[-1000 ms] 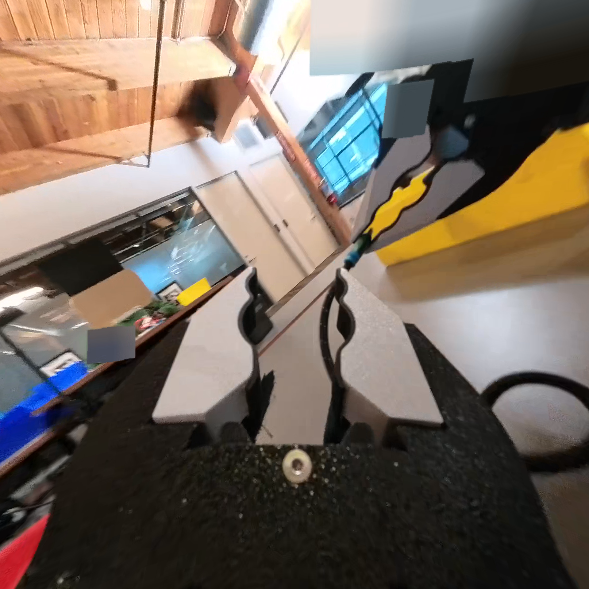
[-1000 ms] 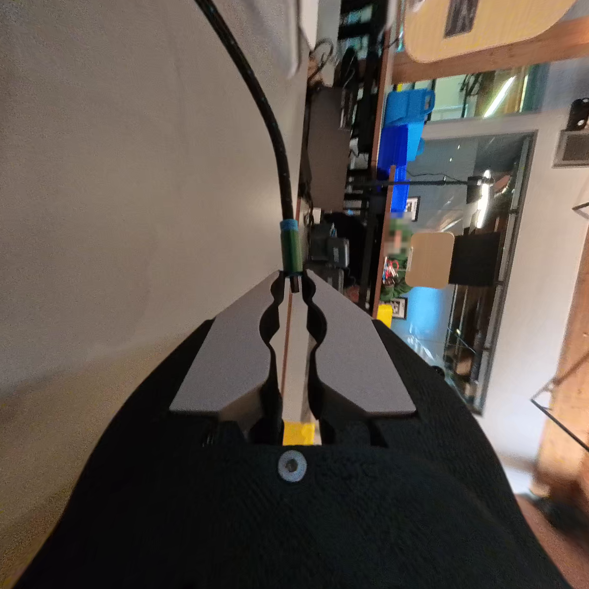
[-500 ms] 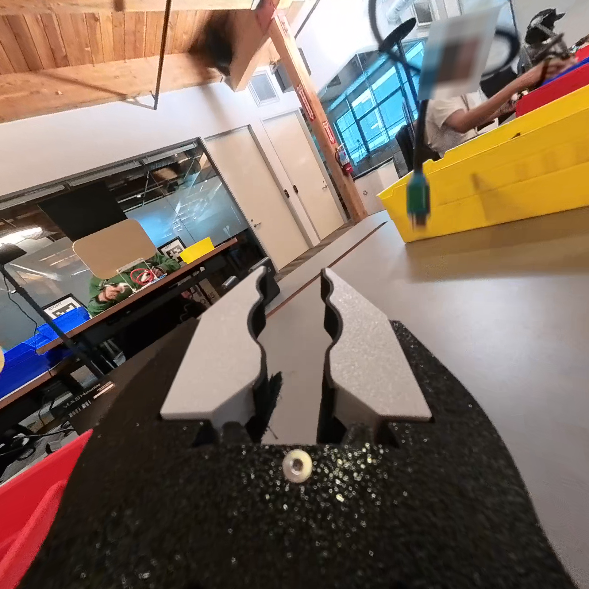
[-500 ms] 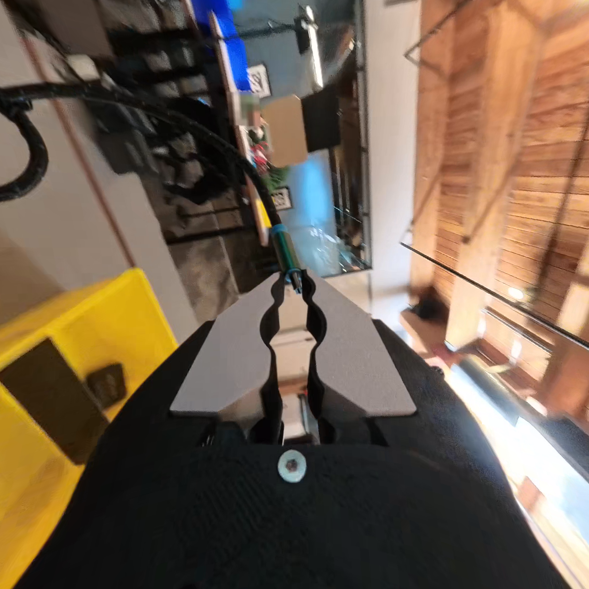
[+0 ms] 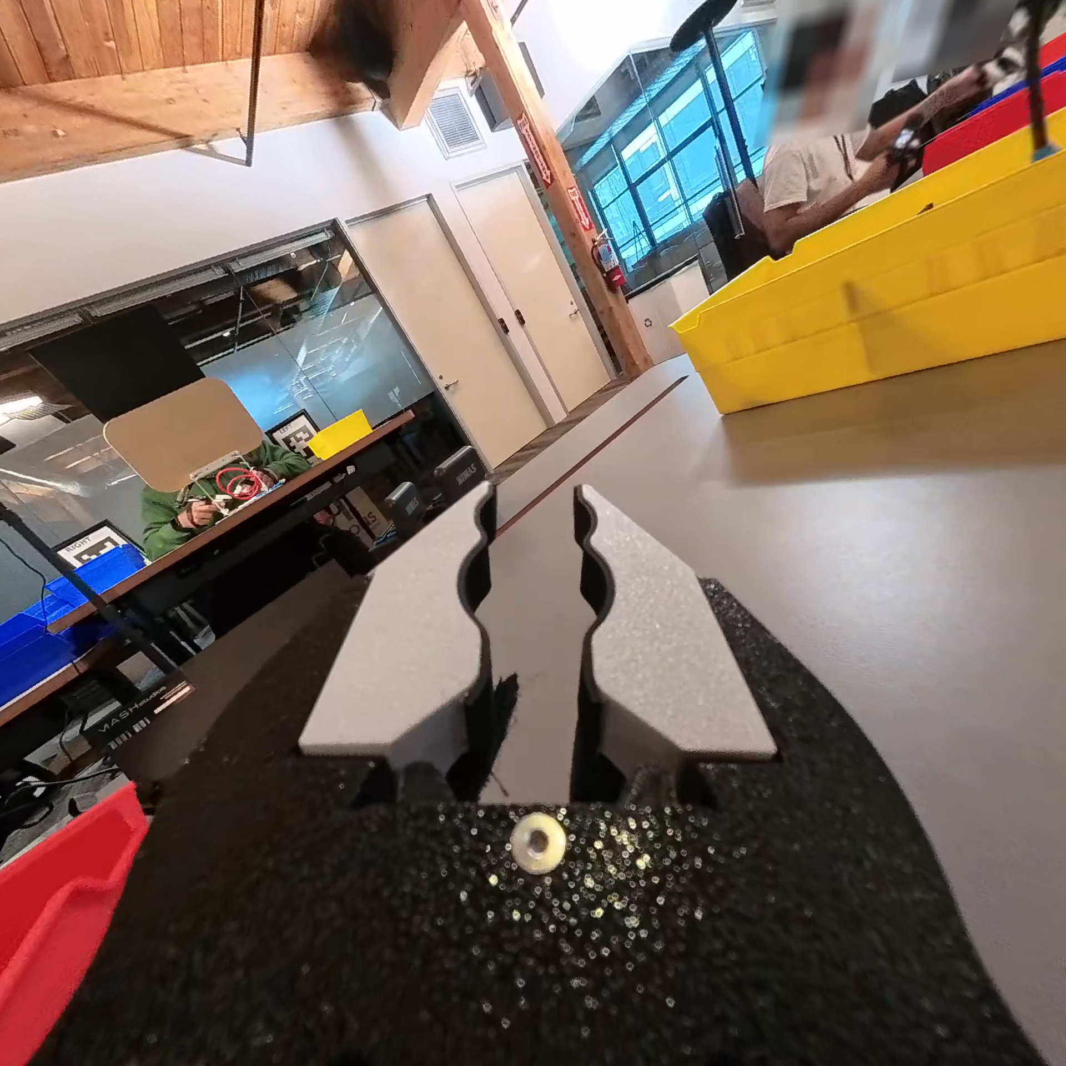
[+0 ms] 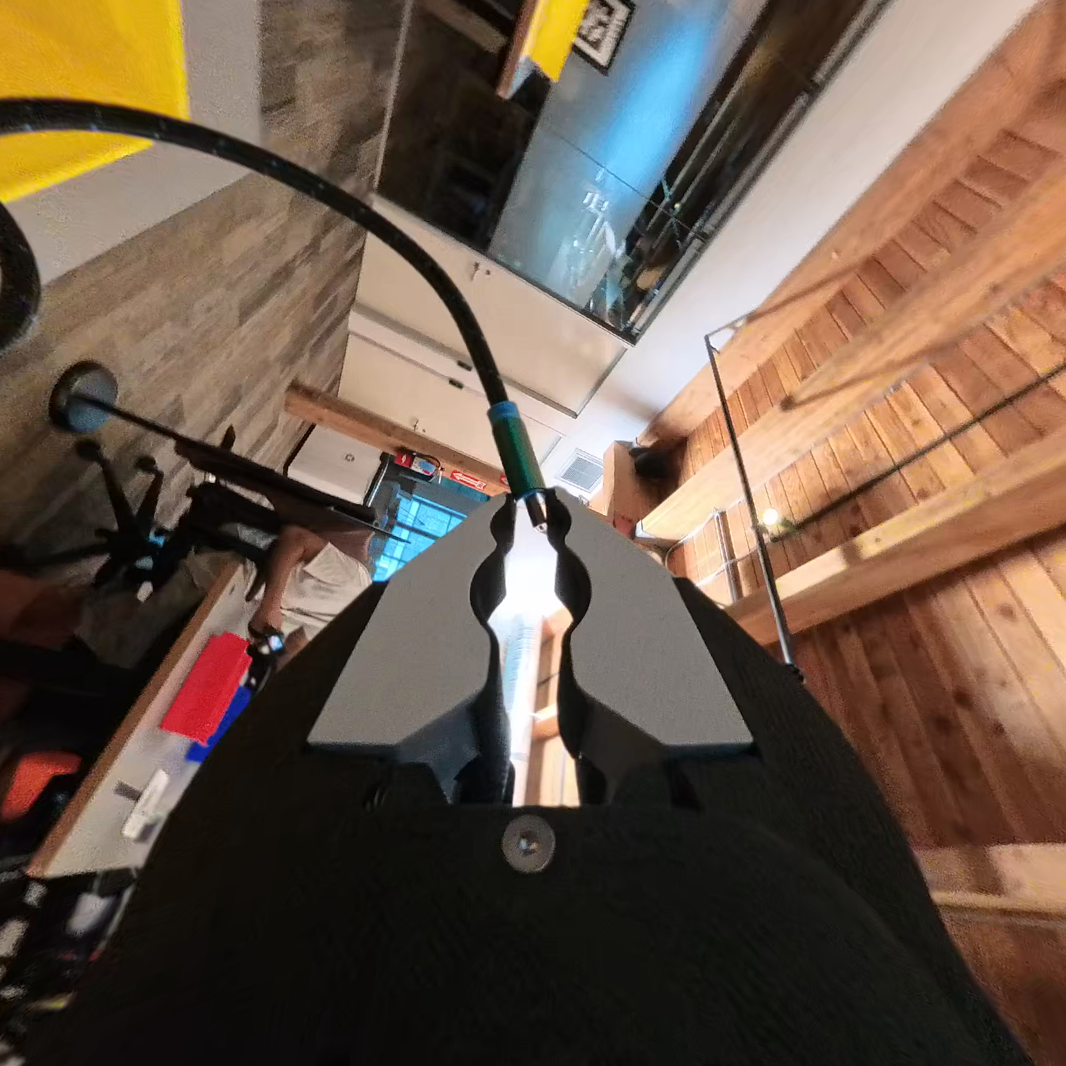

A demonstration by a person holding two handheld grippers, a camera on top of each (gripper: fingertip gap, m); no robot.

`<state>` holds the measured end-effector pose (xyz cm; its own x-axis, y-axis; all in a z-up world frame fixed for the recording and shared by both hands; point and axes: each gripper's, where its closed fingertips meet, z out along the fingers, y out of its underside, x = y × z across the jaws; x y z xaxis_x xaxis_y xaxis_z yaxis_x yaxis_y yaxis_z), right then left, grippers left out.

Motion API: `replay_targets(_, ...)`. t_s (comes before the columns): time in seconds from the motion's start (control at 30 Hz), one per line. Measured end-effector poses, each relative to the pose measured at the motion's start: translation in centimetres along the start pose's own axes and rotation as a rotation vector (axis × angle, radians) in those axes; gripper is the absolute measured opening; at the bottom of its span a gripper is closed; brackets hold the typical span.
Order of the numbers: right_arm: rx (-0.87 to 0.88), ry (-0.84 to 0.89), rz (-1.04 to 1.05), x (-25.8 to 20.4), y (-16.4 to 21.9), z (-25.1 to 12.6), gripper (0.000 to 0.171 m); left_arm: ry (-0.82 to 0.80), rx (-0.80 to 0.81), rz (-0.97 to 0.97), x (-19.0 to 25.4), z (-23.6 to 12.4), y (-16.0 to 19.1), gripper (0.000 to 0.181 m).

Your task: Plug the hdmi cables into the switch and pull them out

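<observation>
My right gripper [image 6: 533,507] is shut on the metal plug tip of an HDMI cable with a green and blue connector [image 6: 519,455]. Its black cable [image 6: 404,242] arcs away to the upper left, and the gripper holds it up in the air, pointing toward the wooden ceiling. My left gripper [image 5: 533,502] is open and empty, low over the grey table [image 5: 865,577]. In the left wrist view the cable [image 5: 1036,86] hangs at the top right edge above the yellow bin [image 5: 865,323]. The switch is not in view.
The yellow bin stands at the table's far right; it also shows in the right wrist view [image 6: 86,86]. A red bin [image 5: 57,894] is at the lower left. A person [image 5: 819,173] sits behind the yellow bin, and another person [image 5: 173,507] sits at a far desk. Left tips to right tips: about 50 centimetres.
My right gripper has swung upward with the plug still in it, carrying the cable up and right out of the left view. My left gripper's jaws have narrowed slightly but remain open.
</observation>
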<state>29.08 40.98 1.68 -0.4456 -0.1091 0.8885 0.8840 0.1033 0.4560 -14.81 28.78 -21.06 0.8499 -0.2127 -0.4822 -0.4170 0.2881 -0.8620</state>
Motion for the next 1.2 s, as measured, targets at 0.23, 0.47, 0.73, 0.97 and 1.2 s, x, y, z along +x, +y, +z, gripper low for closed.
replay_targets(0.23,0.13,-0.168,0.124,-8.5,-8.0,1.6,0.009,-0.006,-0.008,0.005,-0.1,-0.1,0.1,0.023)
replay_targets(0.47,0.159,-0.553,0.384,-18.2,-10.5,1.8,0.008,-0.001,-0.007,0.01,0.1,-0.1,0.1,0.021)
replay_targets(0.73,0.204,-0.951,0.375,-25.7,-12.6,0.6,0.004,0.0,-0.009,0.013,0.1,-0.1,0.1,0.02)
replay_targets(0.97,0.184,-1.148,0.252,-30.4,-15.3,-0.5,0.0,0.007,-0.011,0.014,0.3,0.0,0.1,0.019)
replay_targets(1.2,-0.047,-1.226,0.493,-25.2,-12.5,-1.9,0.03,0.021,-0.016,0.018,0.5,0.1,0.3,0.018)
